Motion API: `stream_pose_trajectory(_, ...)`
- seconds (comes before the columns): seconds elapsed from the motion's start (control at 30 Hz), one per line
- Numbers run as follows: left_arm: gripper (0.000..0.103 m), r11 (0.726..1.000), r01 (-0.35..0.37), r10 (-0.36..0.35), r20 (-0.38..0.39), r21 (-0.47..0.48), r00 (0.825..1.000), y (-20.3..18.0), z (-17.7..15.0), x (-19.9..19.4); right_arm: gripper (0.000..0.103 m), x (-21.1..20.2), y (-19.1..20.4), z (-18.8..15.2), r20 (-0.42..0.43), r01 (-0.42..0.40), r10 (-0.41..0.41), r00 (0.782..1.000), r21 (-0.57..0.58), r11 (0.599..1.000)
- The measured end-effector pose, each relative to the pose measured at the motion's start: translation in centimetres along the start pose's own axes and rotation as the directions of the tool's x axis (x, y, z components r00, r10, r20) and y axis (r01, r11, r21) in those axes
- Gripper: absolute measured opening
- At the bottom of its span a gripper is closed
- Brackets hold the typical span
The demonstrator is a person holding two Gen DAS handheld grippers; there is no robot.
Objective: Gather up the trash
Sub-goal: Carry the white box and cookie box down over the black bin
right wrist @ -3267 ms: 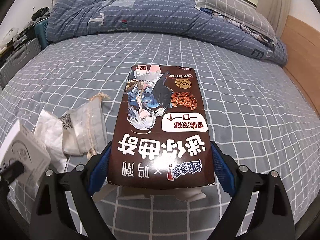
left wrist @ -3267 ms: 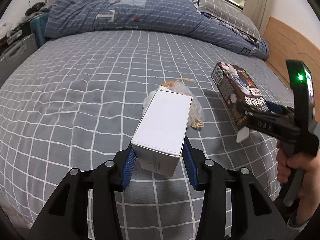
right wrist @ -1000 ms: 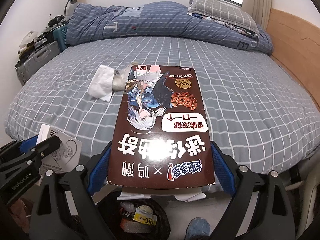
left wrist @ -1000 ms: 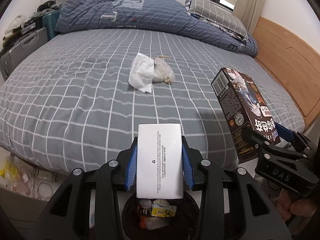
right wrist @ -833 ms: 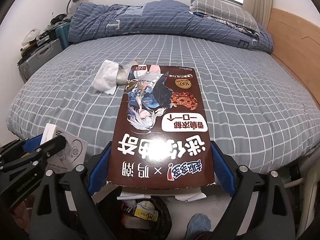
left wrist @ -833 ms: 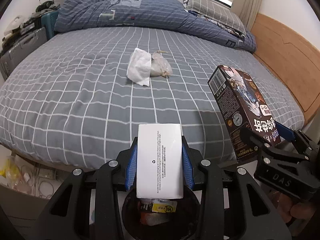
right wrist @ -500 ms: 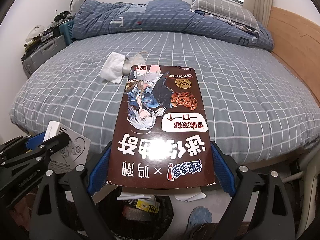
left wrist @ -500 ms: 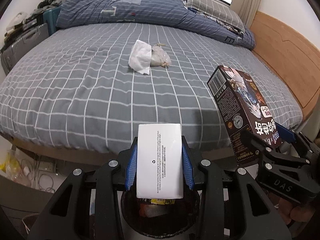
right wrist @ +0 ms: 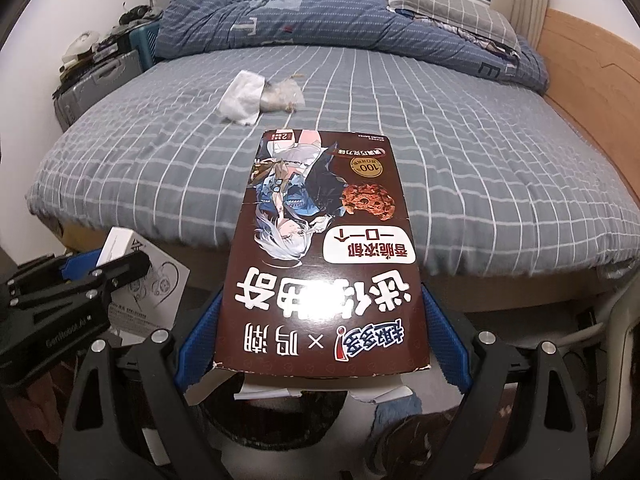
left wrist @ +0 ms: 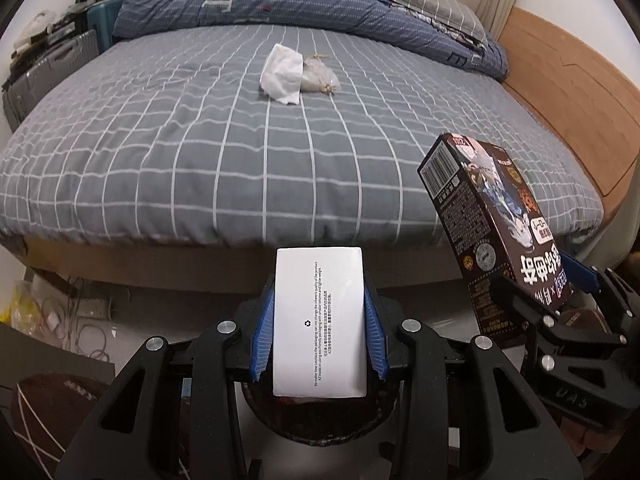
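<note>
Two boxes now hang over the black bin (left wrist: 320, 420): you've carried them off the bed (left wrist: 240, 152), left tongs (left wrist: 319, 332) clamping the white box (left wrist: 319, 320), right tongs (right wrist: 320, 332) gripping the cookie box (right wrist: 324, 248), tissue (left wrist: 282, 76) and pouch (left wrist: 318, 78) left behind.

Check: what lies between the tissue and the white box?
Only bare checked bedsheet and the bed's edge separate the tissue from the white box, in the left wrist view.

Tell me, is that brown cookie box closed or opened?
Opened at one end. In the right wrist view, the cookie box shows torn white flaps hanging from its near end, between the right gripper pads. Its far end looks closed.
</note>
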State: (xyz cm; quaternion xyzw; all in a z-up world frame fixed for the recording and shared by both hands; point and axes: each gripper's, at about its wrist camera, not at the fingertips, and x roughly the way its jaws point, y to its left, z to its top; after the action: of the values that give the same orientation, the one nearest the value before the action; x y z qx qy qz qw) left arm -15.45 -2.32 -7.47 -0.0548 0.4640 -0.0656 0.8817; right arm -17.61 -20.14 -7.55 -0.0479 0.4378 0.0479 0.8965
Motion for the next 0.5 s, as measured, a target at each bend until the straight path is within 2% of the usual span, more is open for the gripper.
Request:
stream_pose_trajectory(0.27,0.038,1.0,-0.005,0.005,-0.033,-0.007,0.999,0.2,-2.1,-0.3,0.087,-0.5,0.6,-2.3,-0.034,0.004,-0.004,0.999,-0.024,1.0)
stream_pose_trajectory(0.5,0.038,1.0,-0.015,0.015,-0.069,-0.005,0.997,0.3,-4.1,-0.1,0.087,0.0,1.3,-4.6,-0.103,-0.003,-0.001,0.995,-0.039,0.999)
